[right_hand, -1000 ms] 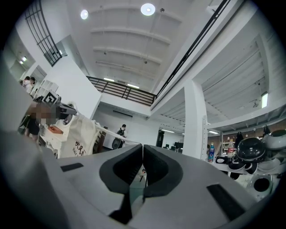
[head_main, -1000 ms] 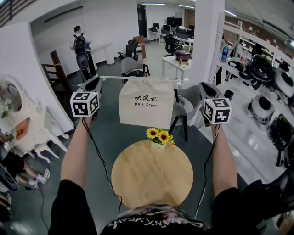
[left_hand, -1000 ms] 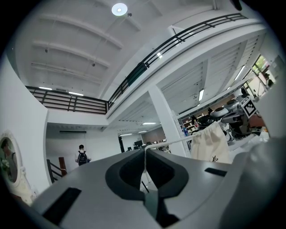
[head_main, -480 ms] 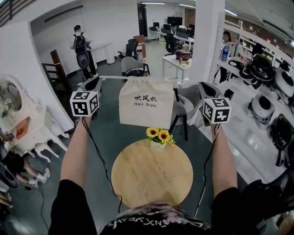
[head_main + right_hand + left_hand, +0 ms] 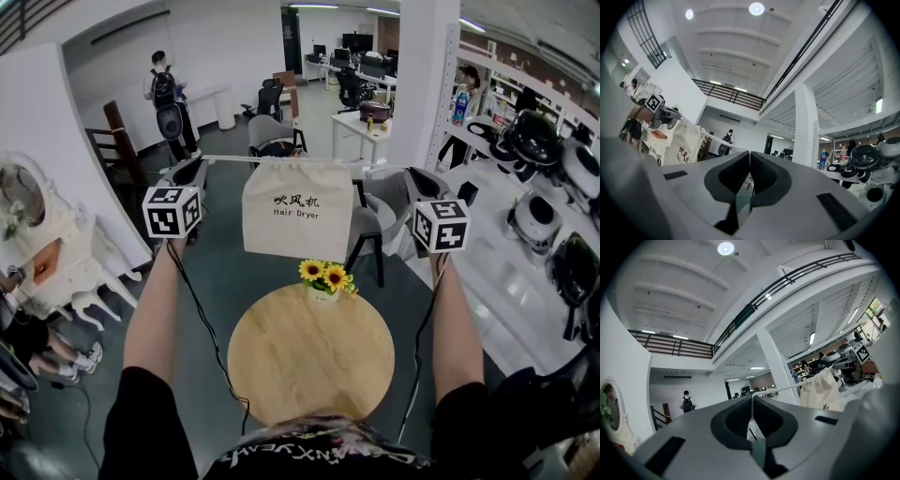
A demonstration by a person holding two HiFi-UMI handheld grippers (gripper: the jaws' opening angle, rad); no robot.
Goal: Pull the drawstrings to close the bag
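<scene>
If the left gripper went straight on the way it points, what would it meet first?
Nothing close: the left gripper faces open room; the bag hangs off to the side. Depth is unclear.

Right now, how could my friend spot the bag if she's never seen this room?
Start at the round wooden table in the middle of the head view. Just above the sunflowers at its far edge, a cream cloth bag hangs on a white drawstring pulled tight between the left gripper and the right gripper. Only it has "Hair Dryer" printed on its front.
</scene>
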